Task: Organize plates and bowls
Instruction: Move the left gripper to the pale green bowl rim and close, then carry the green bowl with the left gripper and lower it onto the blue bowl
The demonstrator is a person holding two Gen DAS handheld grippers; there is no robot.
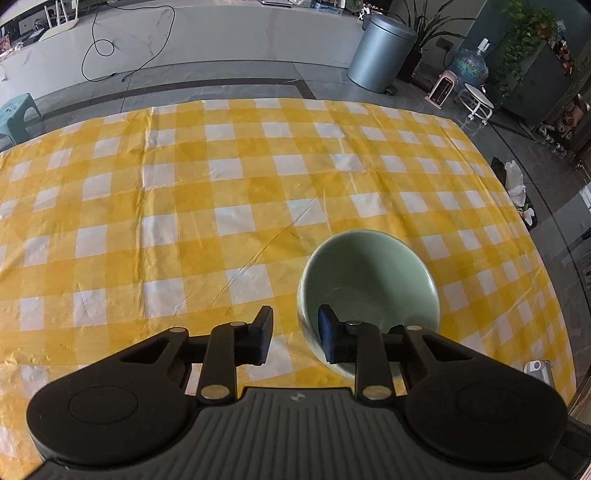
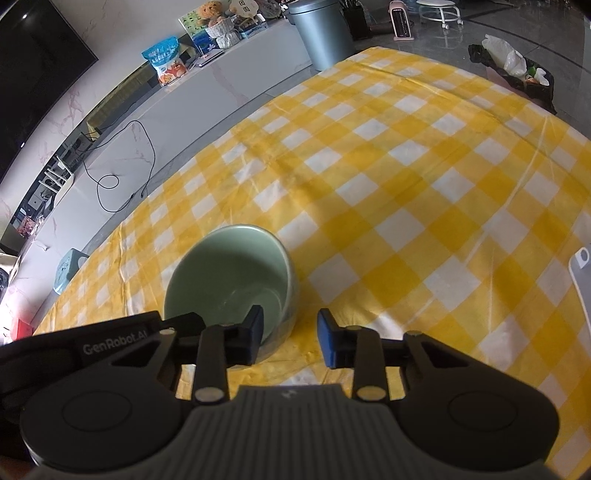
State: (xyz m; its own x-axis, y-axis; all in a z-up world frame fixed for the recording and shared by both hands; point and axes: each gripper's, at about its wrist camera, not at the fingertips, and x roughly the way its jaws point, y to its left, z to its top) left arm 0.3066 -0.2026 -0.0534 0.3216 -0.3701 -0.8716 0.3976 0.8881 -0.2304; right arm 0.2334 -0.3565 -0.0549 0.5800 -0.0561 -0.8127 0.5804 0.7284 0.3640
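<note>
- Green bowl, left wrist view: near rim and lower wall hidden behind the left gripper linkage; right finger sat in front of the bowl, contact with the wall not determinable.
- Green bowl, right wrist view: near rim covered by the right gripper left finger; base not visible.
- Second gripper body marked "GenRobot.AI" was cut off by the left edge; its fingers lay behind the right gripper's linkage.
- Flat grey object was cut by the right edge; identity unclear.
- Tablecloth: near edge hidden under the gripper body.
- Shelf clutter too small to identify.
</note>
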